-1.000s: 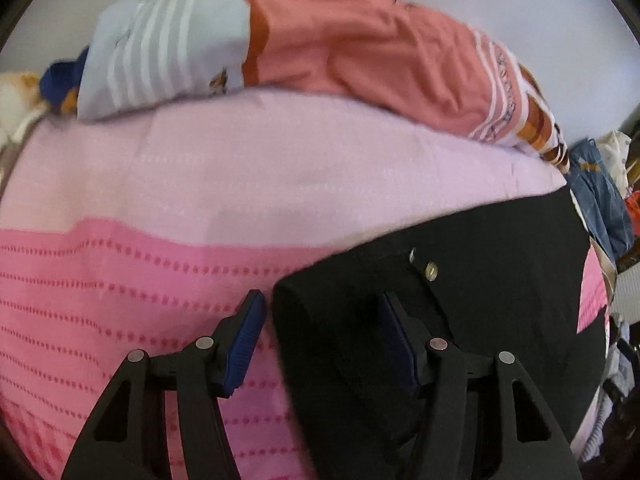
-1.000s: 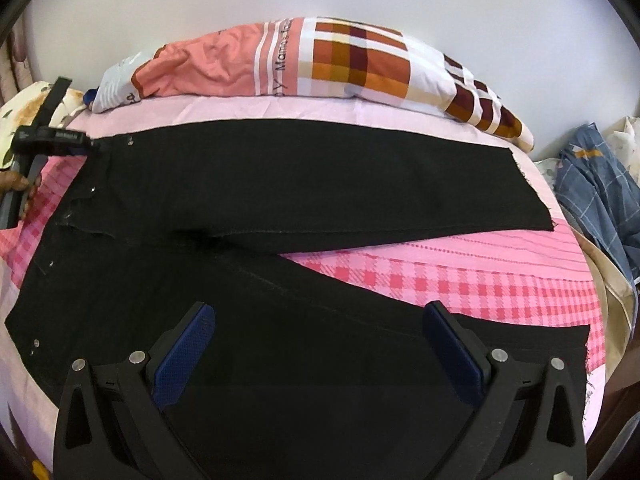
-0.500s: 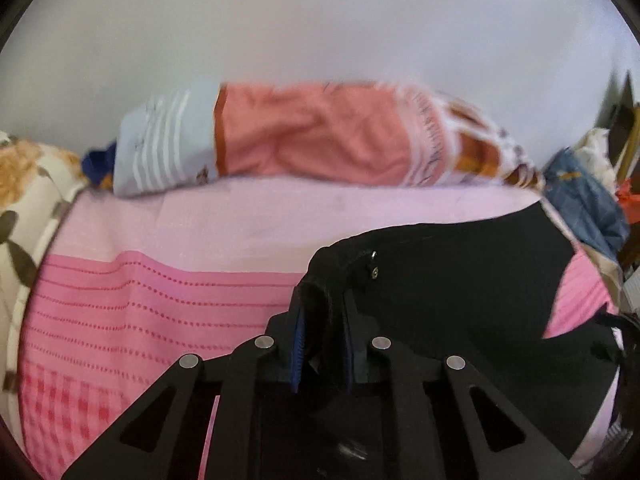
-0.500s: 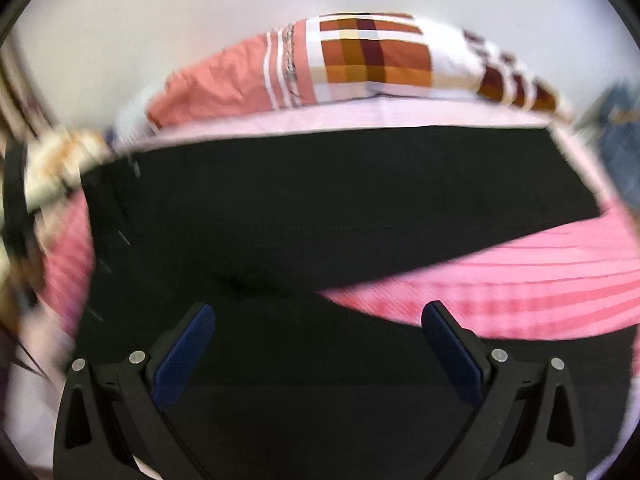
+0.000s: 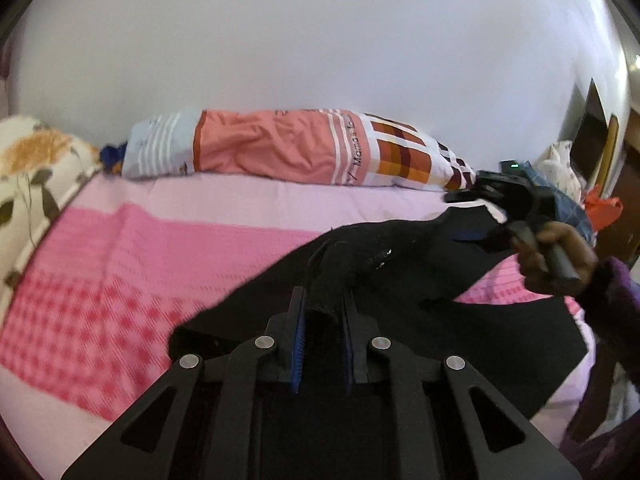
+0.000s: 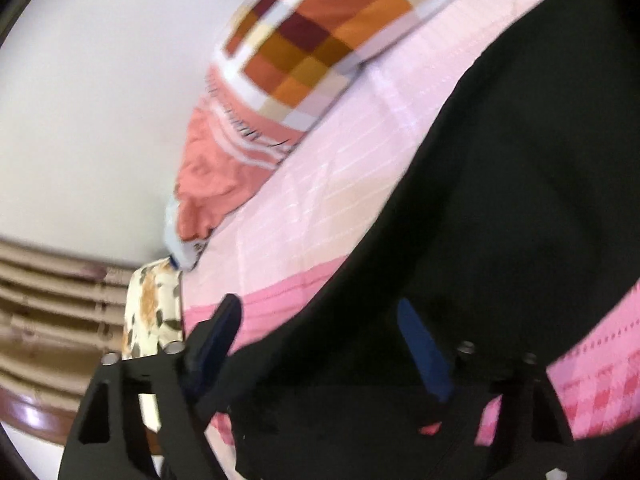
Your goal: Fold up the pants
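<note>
Black pants point(image 5: 400, 280) lie on a pink bedsheet point(image 5: 140, 264). My left gripper point(image 5: 323, 308) is shut on a bunched bit of their waistband near a metal button and holds it raised off the sheet. In the left wrist view a hand point(image 5: 556, 260) holds my right gripper point(image 5: 464, 218) at the pants' far right edge. In the right wrist view, which is tilted and blurred, my right gripper point(image 6: 320, 320) has its jaws closing. Black pants point(image 6: 500, 200) fabric lies between the blue pads point(image 6: 420, 344), which stand well apart and do not press on it.
A long orange, striped and checked pillow point(image 5: 288, 152) lies along the white wall. A floral cushion point(image 5: 32, 168) is at the bed's left end. Loose clothes point(image 5: 568, 208) are heaped at the right. Wooden slats point(image 6: 52, 300) show beyond the bed's end.
My left gripper shut on the waistband and lifted it back from the pillow. My right gripper rolled, swung toward the pants' edge, and its jaws narrowed.
</note>
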Action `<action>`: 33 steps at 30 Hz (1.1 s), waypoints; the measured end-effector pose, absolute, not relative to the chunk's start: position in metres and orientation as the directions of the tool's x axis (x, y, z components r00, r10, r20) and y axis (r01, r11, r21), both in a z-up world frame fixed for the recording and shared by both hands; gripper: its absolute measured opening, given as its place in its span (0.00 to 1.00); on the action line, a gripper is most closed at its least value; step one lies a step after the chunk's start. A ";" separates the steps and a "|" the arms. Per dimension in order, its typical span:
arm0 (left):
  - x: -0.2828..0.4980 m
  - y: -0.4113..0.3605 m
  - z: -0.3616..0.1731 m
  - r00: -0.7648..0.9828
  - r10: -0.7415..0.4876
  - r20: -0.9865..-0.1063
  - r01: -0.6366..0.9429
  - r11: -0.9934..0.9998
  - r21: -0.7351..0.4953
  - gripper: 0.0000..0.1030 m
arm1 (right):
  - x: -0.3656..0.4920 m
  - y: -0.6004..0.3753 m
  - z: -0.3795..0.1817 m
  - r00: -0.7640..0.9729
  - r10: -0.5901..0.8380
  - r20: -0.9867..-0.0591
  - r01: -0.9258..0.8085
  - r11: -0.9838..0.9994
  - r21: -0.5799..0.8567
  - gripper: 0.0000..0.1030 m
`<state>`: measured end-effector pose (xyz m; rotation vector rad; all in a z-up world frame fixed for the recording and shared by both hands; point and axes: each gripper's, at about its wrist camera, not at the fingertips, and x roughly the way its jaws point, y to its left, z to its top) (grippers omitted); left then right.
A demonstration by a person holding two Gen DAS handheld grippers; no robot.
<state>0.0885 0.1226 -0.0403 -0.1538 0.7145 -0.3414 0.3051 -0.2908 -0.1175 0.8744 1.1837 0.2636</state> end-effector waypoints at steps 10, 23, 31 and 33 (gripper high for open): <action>0.082 0.133 -0.043 0.683 -0.356 -0.637 0.196 0.930 -0.310 0.15 | 0.261 -0.291 -0.106 0.436 0.573 -0.694 0.175 0.702 0.690 0.06; 0.024 0.177 -0.056 0.618 -0.321 -0.717 0.028 0.921 -0.389 0.16 | 0.082 -0.277 -0.118 0.318 0.632 -0.707 0.193 0.687 0.701 0.06; -0.017 0.186 -0.091 0.553 -0.242 -0.797 -0.061 0.943 -0.328 0.15 | 0.032 -0.266 -0.168 0.198 0.689 -0.697 0.291 0.638 0.713 0.06; -0.022 0.190 -0.097 0.539 -0.211 -0.815 -0.092 0.948 -0.305 0.15 | 0.032 -0.265 -0.173 0.195 0.690 -0.697 0.291 0.638 0.713 0.06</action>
